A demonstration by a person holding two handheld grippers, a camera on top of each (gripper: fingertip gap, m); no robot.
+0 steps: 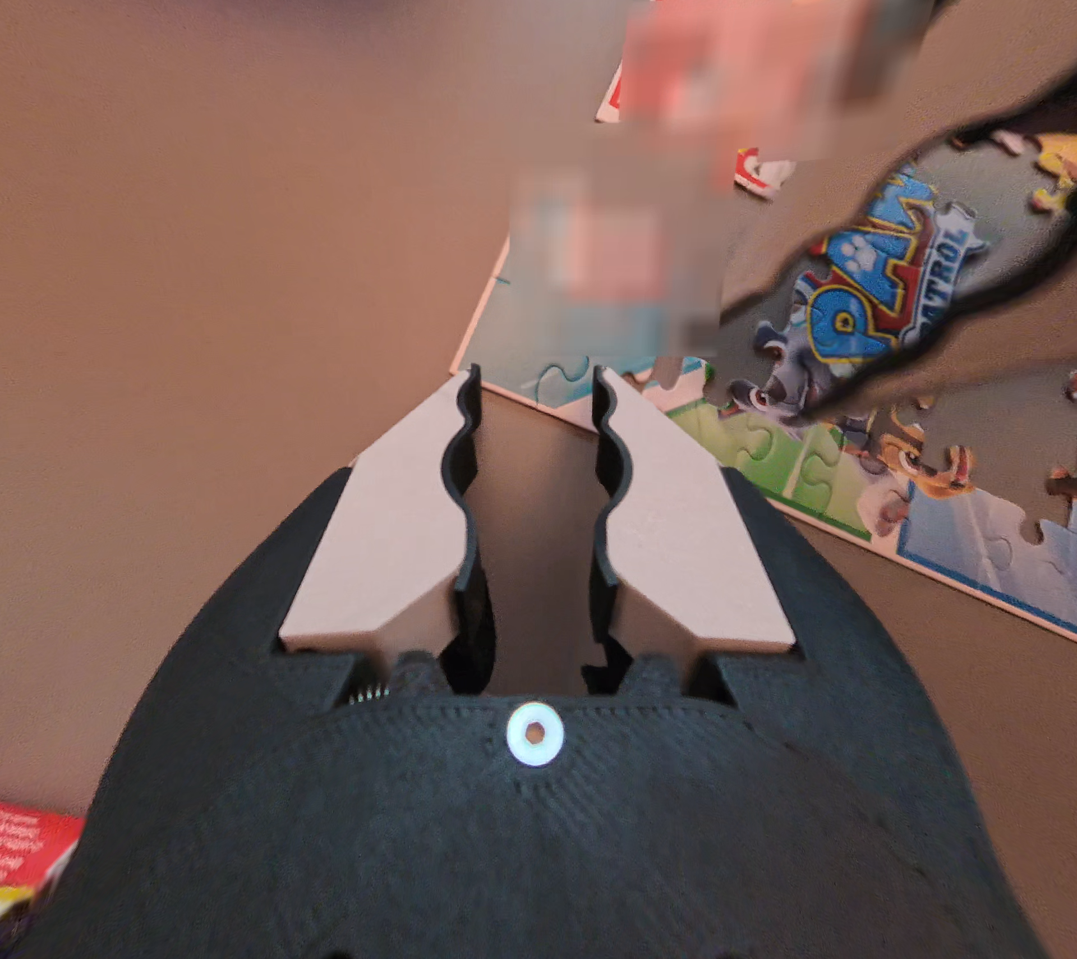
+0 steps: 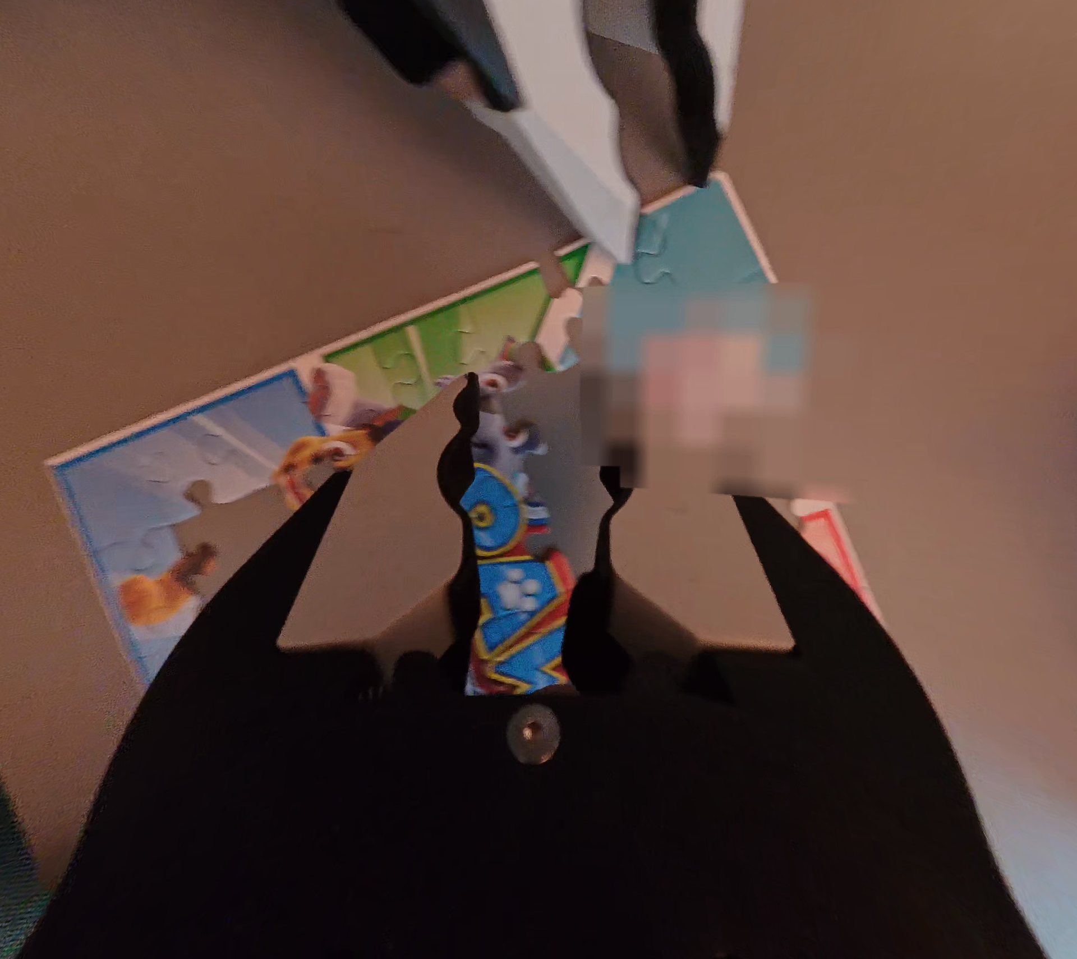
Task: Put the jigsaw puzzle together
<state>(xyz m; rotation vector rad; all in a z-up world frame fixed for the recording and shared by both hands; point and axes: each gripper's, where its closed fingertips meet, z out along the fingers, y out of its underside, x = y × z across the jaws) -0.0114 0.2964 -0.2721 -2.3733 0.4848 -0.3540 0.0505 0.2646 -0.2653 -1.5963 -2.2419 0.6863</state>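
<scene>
Left wrist view: left gripper (image 1: 536, 377), jaws apart and empty, hovers at the near edge of the jigsaw puzzle (image 1: 827, 470); bare brown table (image 1: 233, 231) lies leftward.

Right wrist view: right gripper (image 2: 539, 441), jaws apart and holding nothing, hangs over the puzzle's interior; the left gripper's fingers reach the far corner.

Warm, dim light falls on the brown table (image 1: 233, 231). Both wide-angle views bend at the edges and blur with motion. The right gripper (image 2: 539, 441) is nearly a black silhouette.

Colourful logo lettering on jigsaw puzzle (image 1: 874, 289); white print on red box (image 1: 29, 849), probably too blurred to read.
</scene>
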